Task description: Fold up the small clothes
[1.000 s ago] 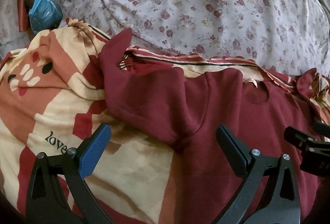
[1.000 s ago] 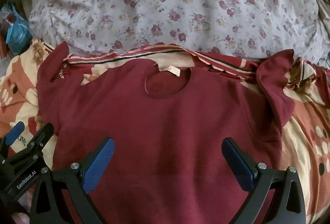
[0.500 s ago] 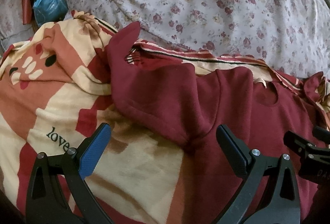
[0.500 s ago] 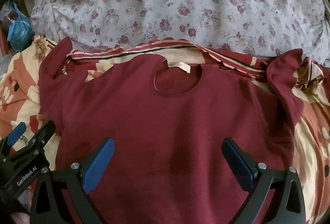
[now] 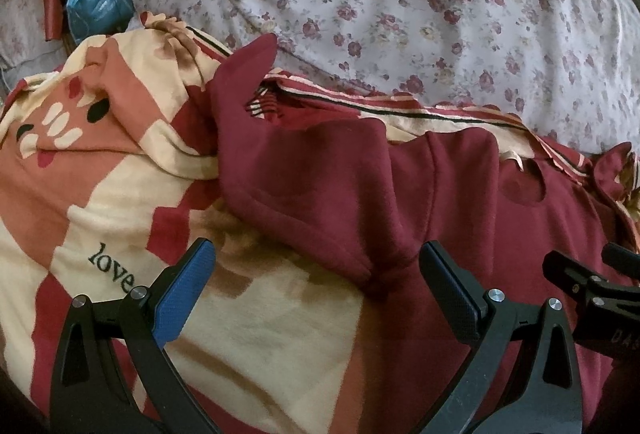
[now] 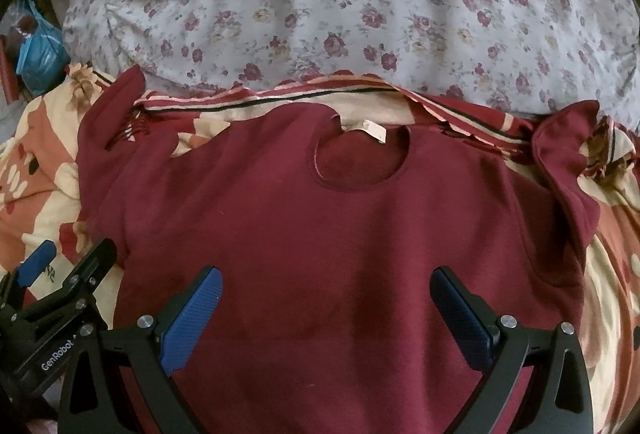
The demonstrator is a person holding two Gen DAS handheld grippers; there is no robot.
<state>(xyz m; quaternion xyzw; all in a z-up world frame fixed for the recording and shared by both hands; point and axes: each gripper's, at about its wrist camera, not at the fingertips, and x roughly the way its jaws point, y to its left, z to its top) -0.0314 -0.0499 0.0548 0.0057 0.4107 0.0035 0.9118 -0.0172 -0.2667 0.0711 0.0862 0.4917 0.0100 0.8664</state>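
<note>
On a bed draped in a cream-and-orange patterned blanket (image 5: 248,346), a maroon short-sleeved T-shirt (image 6: 328,234) lies spread face up, neckline (image 6: 360,162) pointing toward a floral quilt (image 6: 340,6) bunched at the far side. A pale label (image 6: 374,130) shows inside the collar. Both handheld tools hover low over the near part of the garment with nothing in their grip.

The left gripper (image 5: 316,286) sits over the shirt's left edge, its fingers spread wide, one blue pad (image 5: 184,294) over bare blanket and the other over maroon cloth near the armpit. The left sleeve (image 5: 304,174) runs up and away in a rumpled ridge, its tip rising against a hump of blanket. The right gripper (image 6: 324,314) is centred over the shirt's body, fingers likewise wide apart and empty. The right sleeve (image 6: 568,162) is also crumpled, standing up in a peak instead of lying flat.

No fold appears to have been made; the job looks to be at its opening grasp.

The risks lie in the soft ground. A pinch at the left edge could gather blanket along with shirt, since the two lie flush there and one finger is already off the garment. Folding over sleeves this bunched would likely trap creases and give a lopsided bundle. The blanket's own humps may drag the fabric askew as it is lifted. A blue plastic bag (image 5: 98,6) sits well clear at the far left corner.
</note>
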